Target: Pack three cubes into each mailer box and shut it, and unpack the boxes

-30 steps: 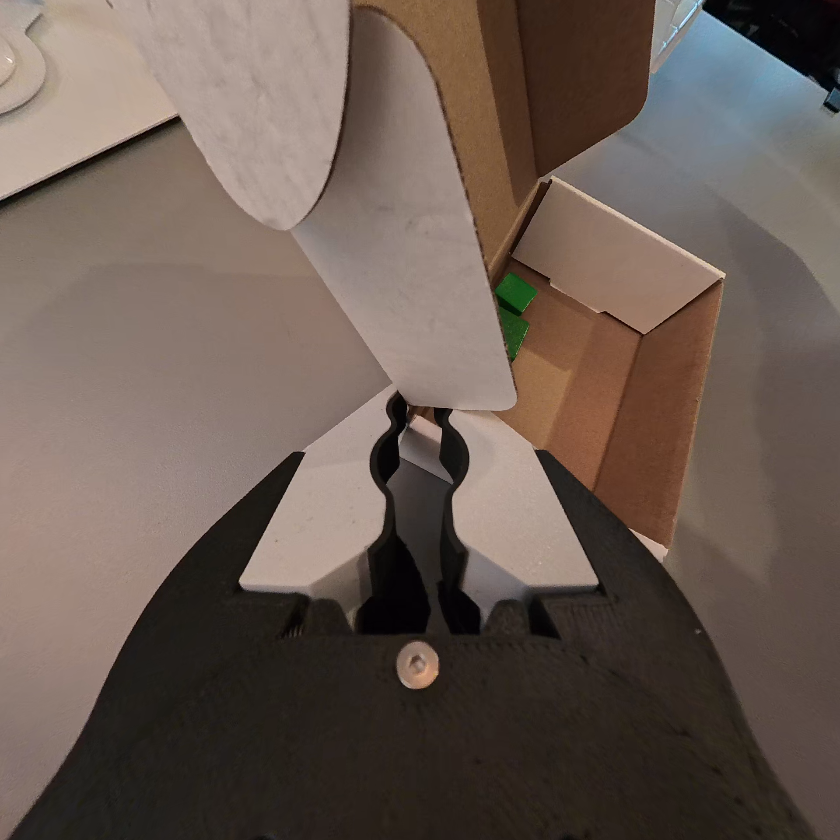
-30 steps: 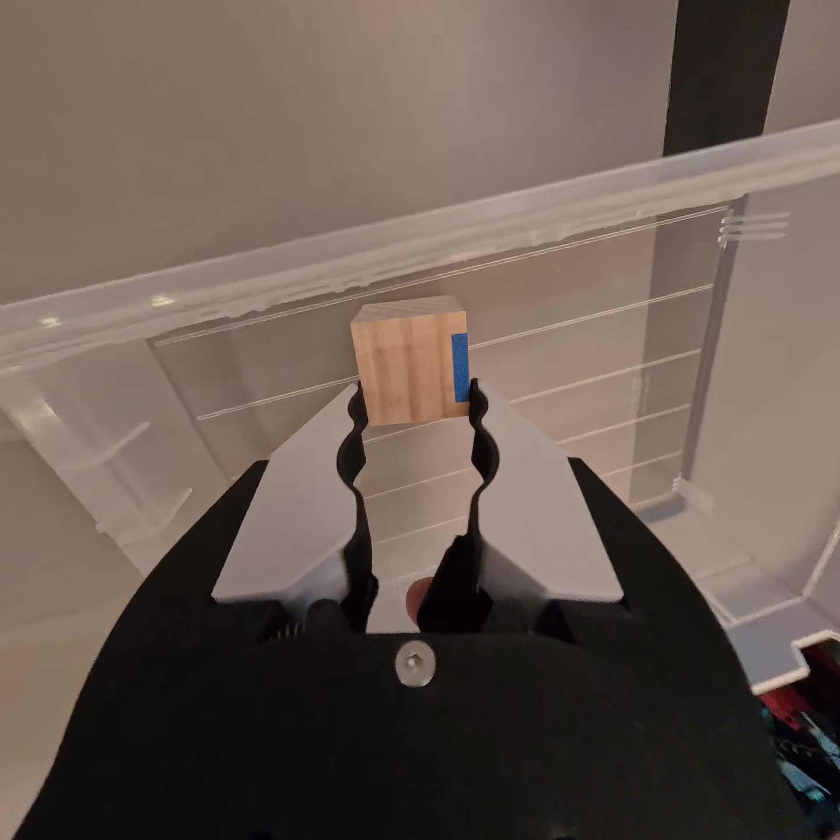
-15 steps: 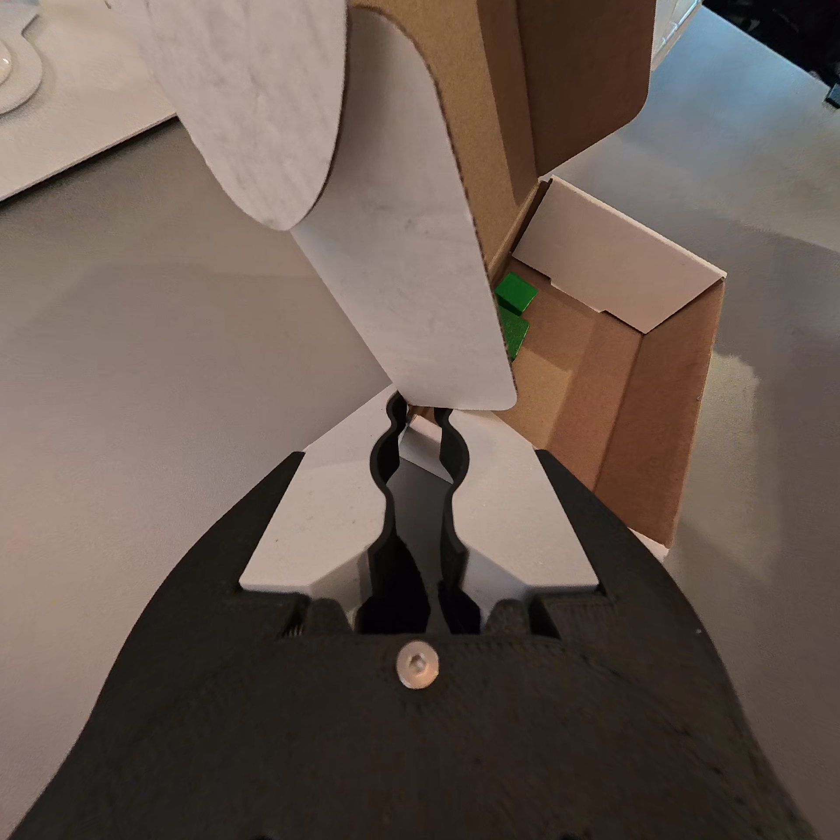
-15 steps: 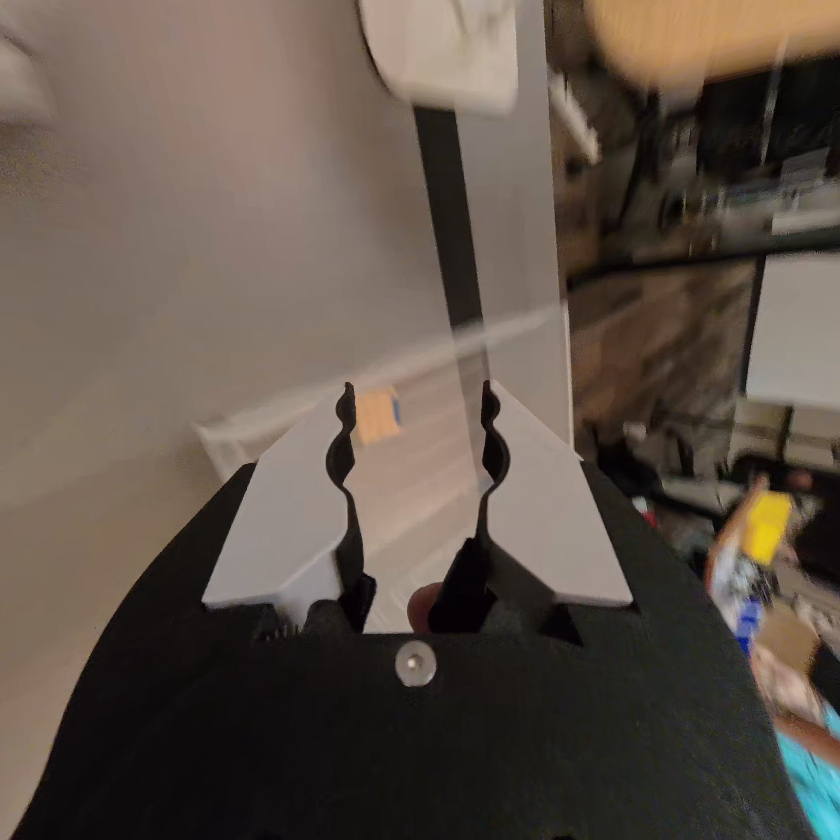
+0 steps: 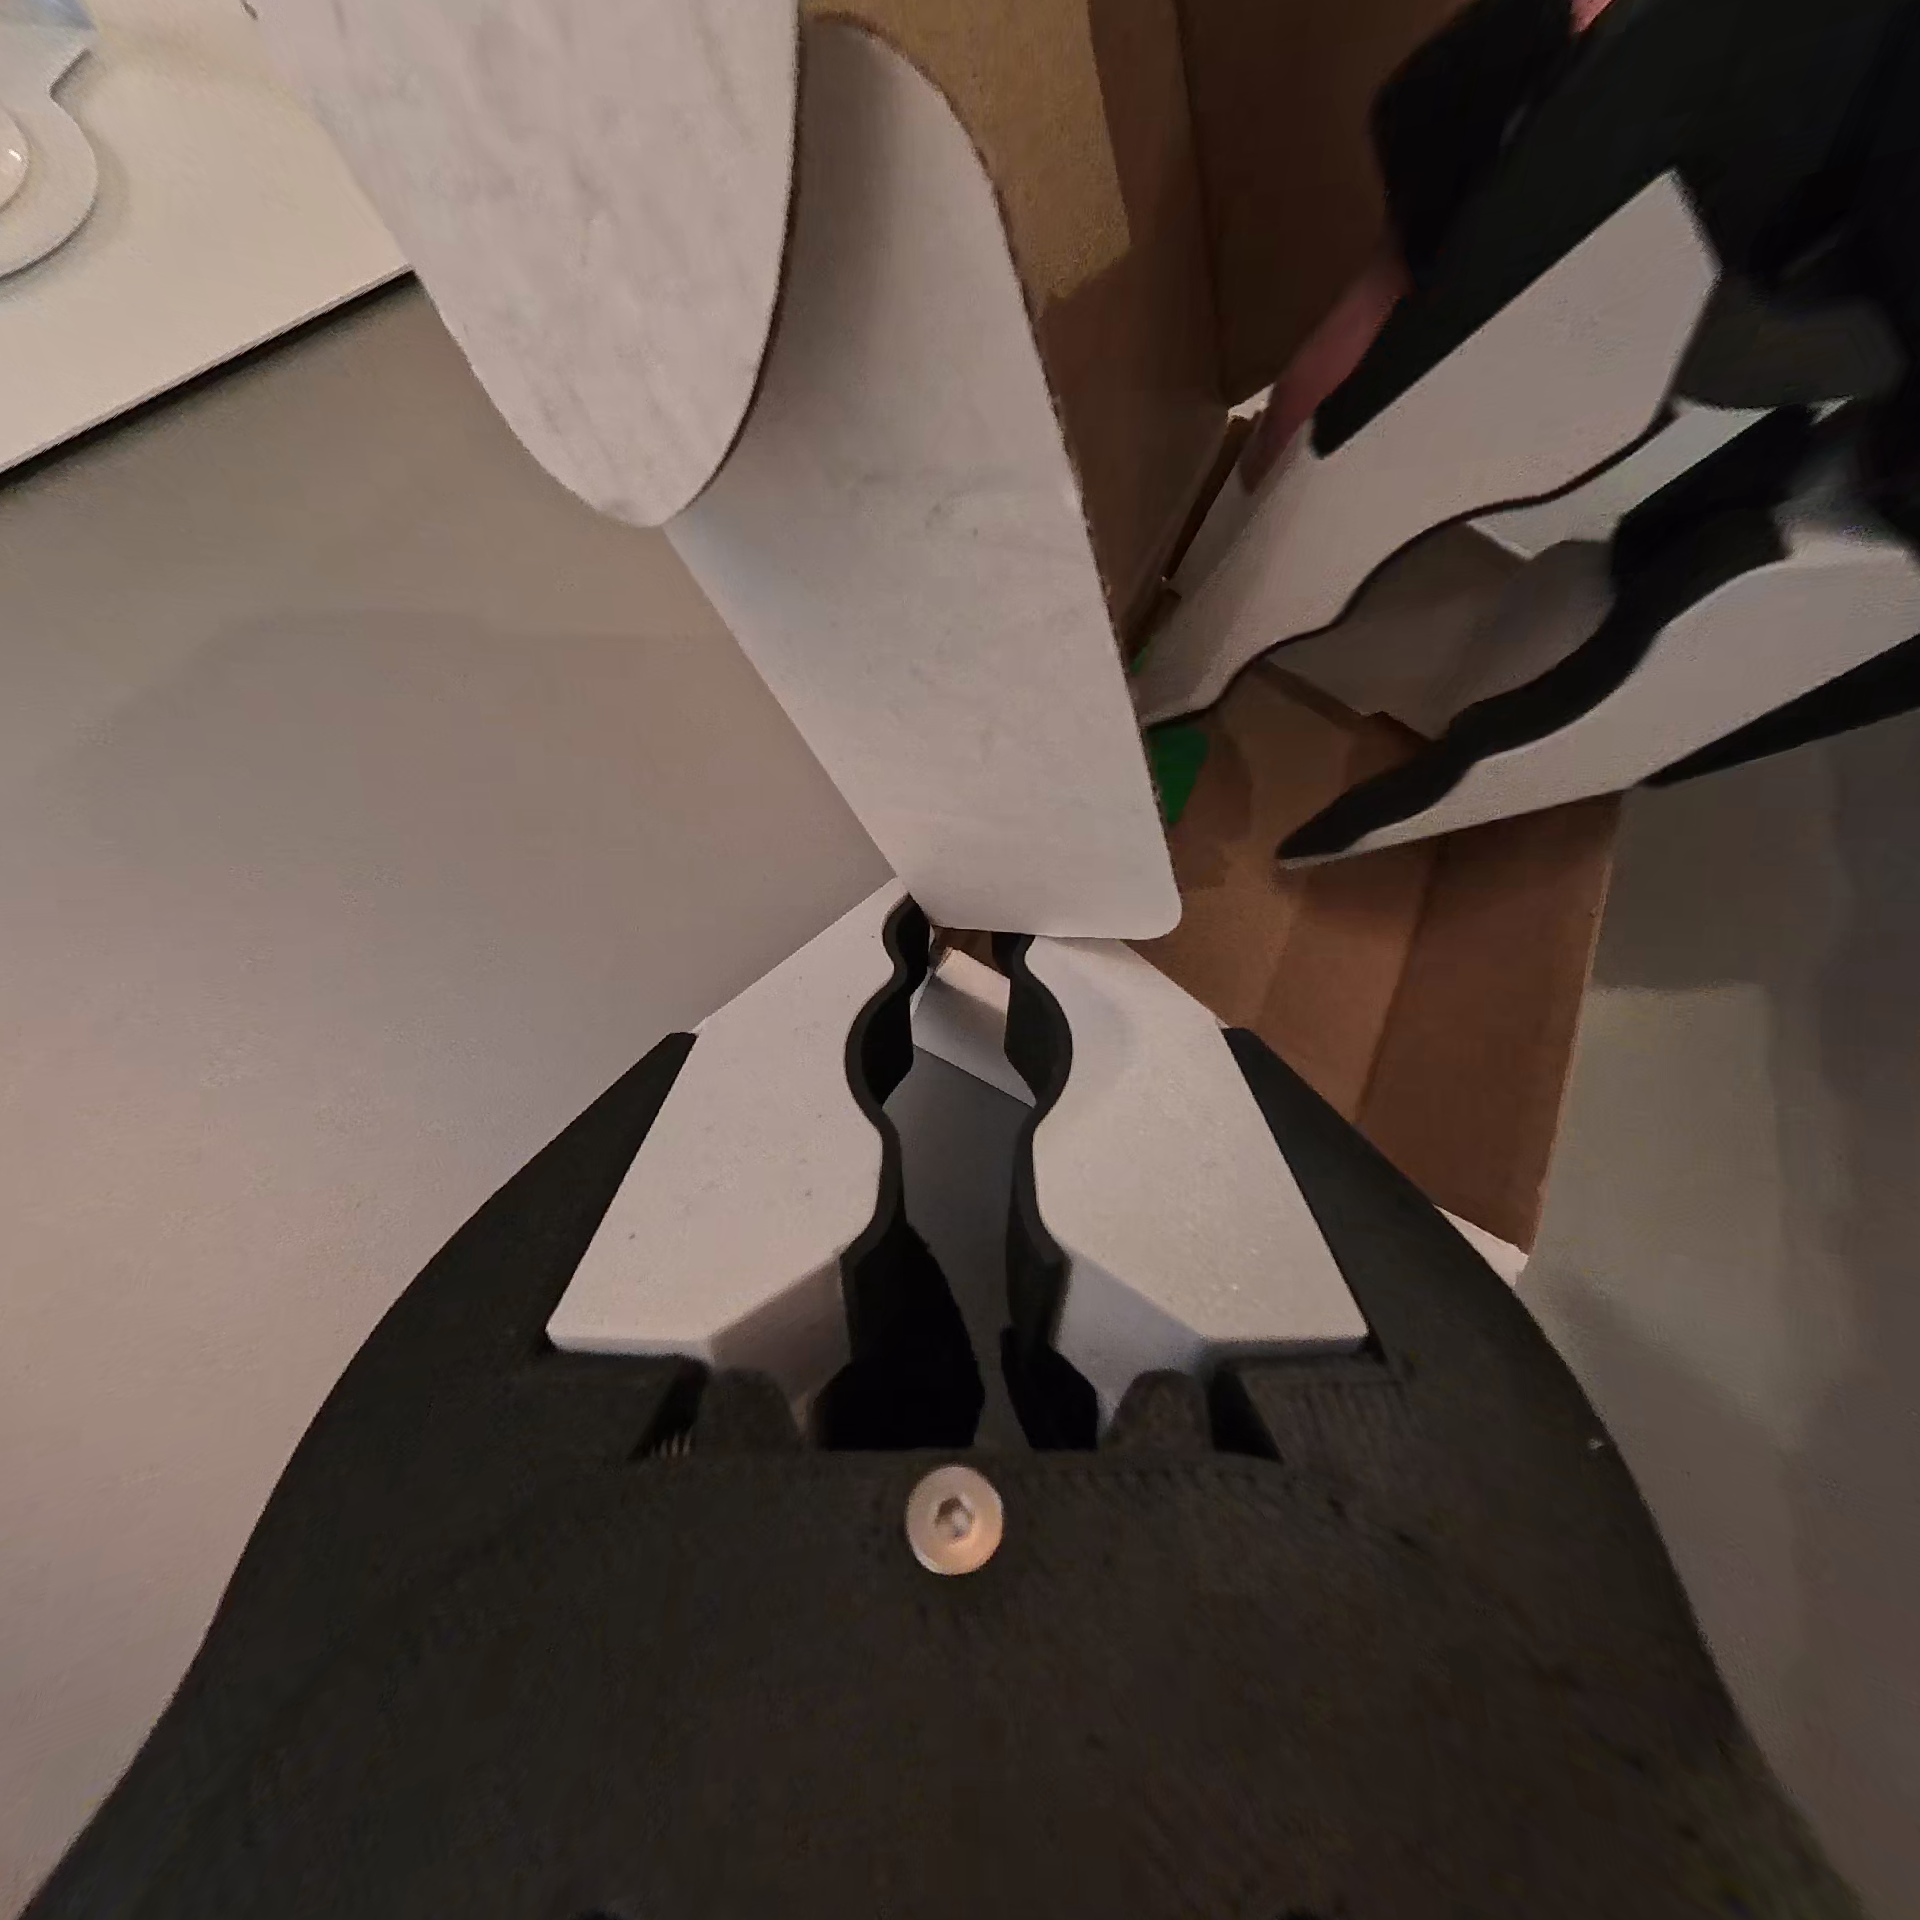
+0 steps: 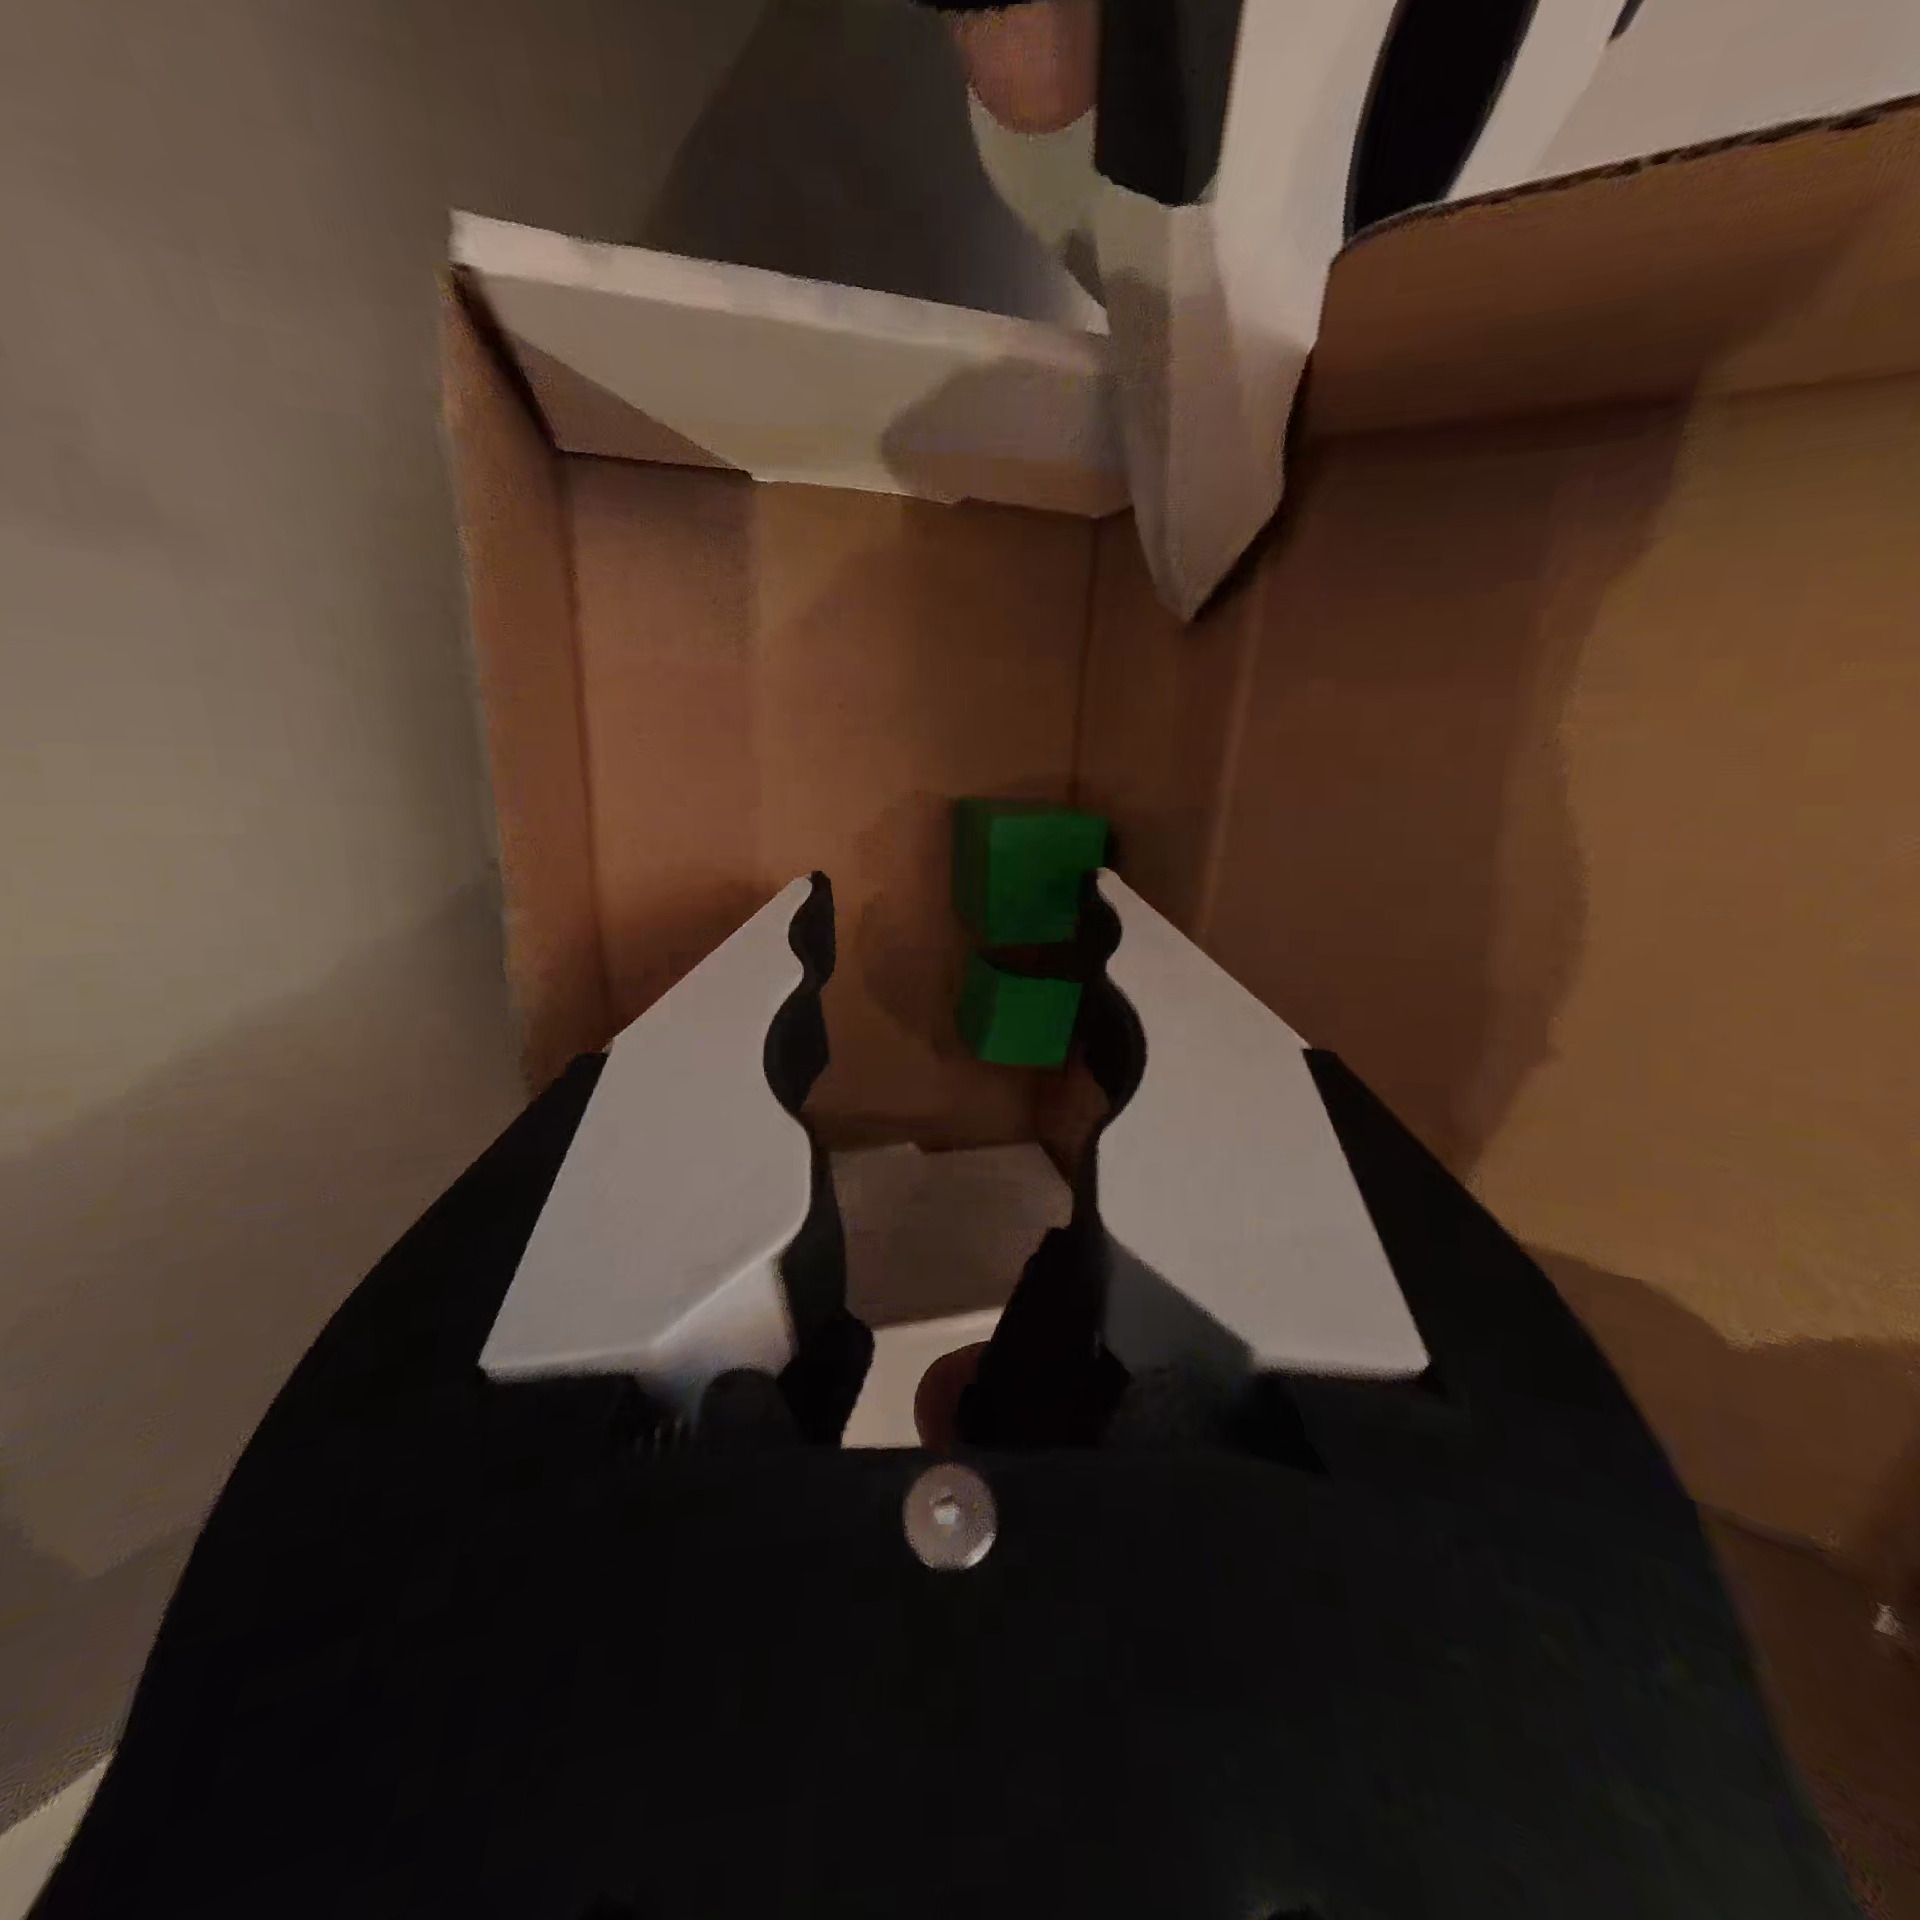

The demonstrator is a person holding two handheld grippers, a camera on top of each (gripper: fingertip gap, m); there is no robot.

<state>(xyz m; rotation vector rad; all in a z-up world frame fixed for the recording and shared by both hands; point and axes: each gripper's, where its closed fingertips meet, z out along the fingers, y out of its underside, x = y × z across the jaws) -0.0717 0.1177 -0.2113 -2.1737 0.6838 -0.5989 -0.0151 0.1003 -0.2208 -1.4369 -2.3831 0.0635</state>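
On the grey table, my left claw is pinching the mailer box lid while my empty right claw, jaws apart, is hovering over two green cubes at one o'clock.

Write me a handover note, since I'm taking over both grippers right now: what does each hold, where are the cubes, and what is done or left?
Left gripper: nearly shut on the mailer box's lid flap, holding the lid up.
Right gripper: open, empty, poised over the open box.
Two green cubes lie on the box floor against the lid-side wall.
Done: box opened.
Left: likely lift out both green cubes.
No third cube shows in the box.
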